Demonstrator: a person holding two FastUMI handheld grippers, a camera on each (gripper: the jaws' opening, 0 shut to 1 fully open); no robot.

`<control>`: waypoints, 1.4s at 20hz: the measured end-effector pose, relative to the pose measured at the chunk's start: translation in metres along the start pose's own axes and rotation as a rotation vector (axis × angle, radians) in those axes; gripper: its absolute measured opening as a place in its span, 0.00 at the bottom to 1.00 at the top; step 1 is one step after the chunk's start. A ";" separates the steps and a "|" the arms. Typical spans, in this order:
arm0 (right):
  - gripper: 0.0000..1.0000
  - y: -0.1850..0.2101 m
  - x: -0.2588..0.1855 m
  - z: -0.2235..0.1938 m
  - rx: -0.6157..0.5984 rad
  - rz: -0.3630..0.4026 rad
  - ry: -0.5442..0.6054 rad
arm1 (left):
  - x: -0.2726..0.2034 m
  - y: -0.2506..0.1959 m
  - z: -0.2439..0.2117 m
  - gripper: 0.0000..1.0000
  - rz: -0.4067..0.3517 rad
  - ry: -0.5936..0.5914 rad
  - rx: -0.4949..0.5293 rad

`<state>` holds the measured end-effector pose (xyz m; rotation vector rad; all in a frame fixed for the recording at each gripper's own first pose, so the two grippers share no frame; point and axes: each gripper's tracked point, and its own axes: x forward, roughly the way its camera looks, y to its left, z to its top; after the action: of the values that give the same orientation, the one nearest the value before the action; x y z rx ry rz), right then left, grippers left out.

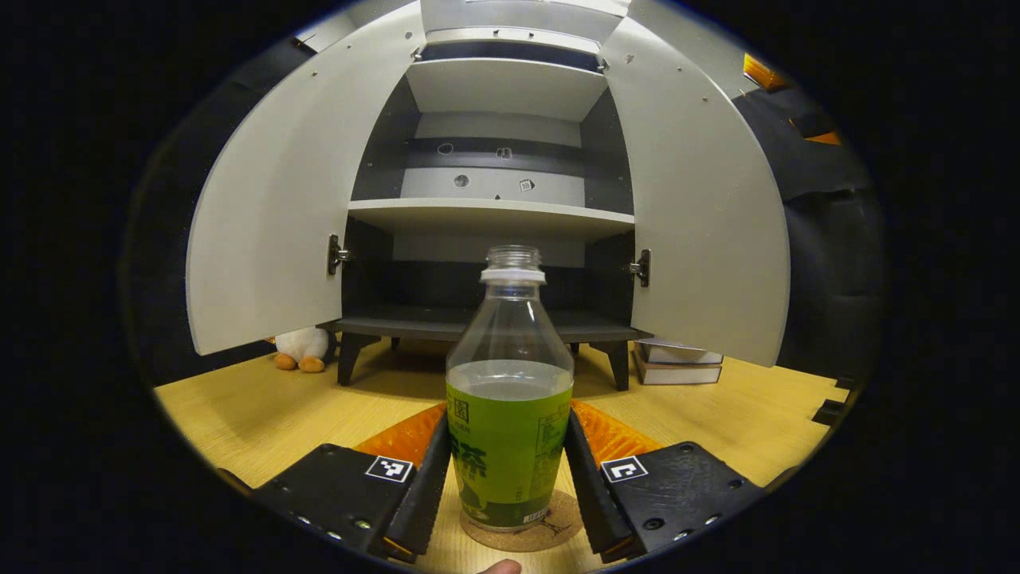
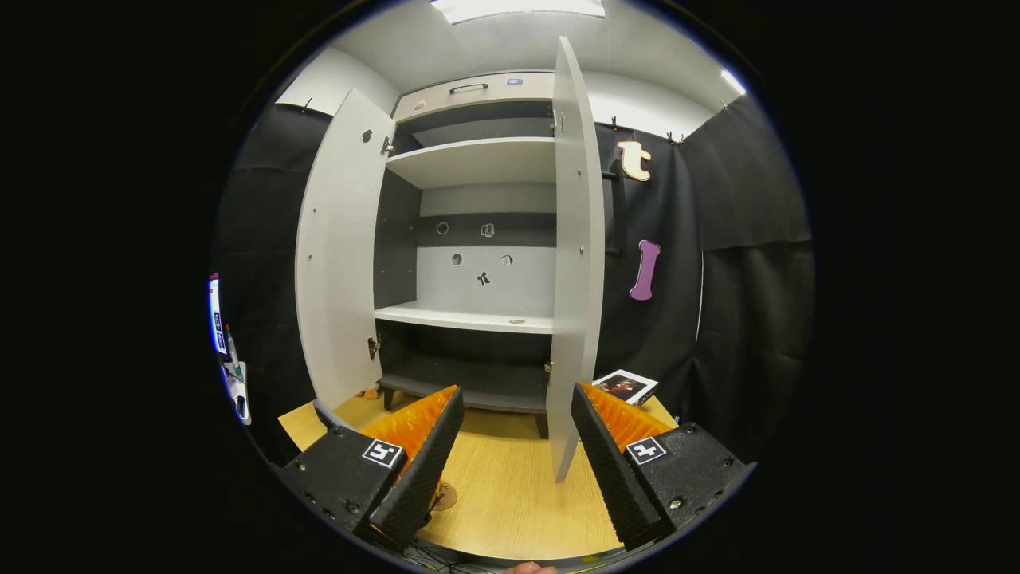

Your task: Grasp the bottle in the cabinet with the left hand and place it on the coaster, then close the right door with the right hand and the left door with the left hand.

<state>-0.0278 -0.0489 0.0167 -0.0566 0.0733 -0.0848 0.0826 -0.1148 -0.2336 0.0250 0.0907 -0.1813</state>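
Cork coaster (image 1: 550, 532) under bottle (image 1: 510, 414), between parted left tongs (image 1: 508, 486); right tongs (image 2: 516, 454) parted.

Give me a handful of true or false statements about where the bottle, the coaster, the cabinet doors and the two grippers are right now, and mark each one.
1. The bottle stands upright on the coaster. True.
2. The bottle has a cap on. False: its neck is open, with no cap.
3. Both cabinet doors are shut. False: the left door and the right door both stand open.
4. The left gripper has a finger on each side of the bottle. True, though whether both press on it cannot be told.
5. The right gripper holds the right door. False: its fingers are open, with the door's edge ahead of the gap.
6. The cabinet shelves are bare. True.
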 end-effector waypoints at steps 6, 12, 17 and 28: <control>0.84 0.001 0.001 -0.003 0.007 0.004 0.010 | 0.000 -0.002 0.000 0.79 -0.012 0.011 -0.003; 0.84 0.005 0.004 -0.006 0.005 0.011 0.013 | -0.009 -0.003 0.019 0.96 -0.042 -0.020 0.059; 0.84 0.014 0.008 -0.008 0.010 0.039 0.018 | -0.021 0.005 0.049 0.95 -0.040 -0.045 0.001; 0.84 0.034 0.008 -0.011 0.046 0.089 -0.041 | -0.076 0.010 0.164 0.94 -0.090 -0.068 -0.041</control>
<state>-0.0174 -0.0161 0.0030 -0.0093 0.0333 0.0031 0.0245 -0.0967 -0.0632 -0.0257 0.0281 -0.2703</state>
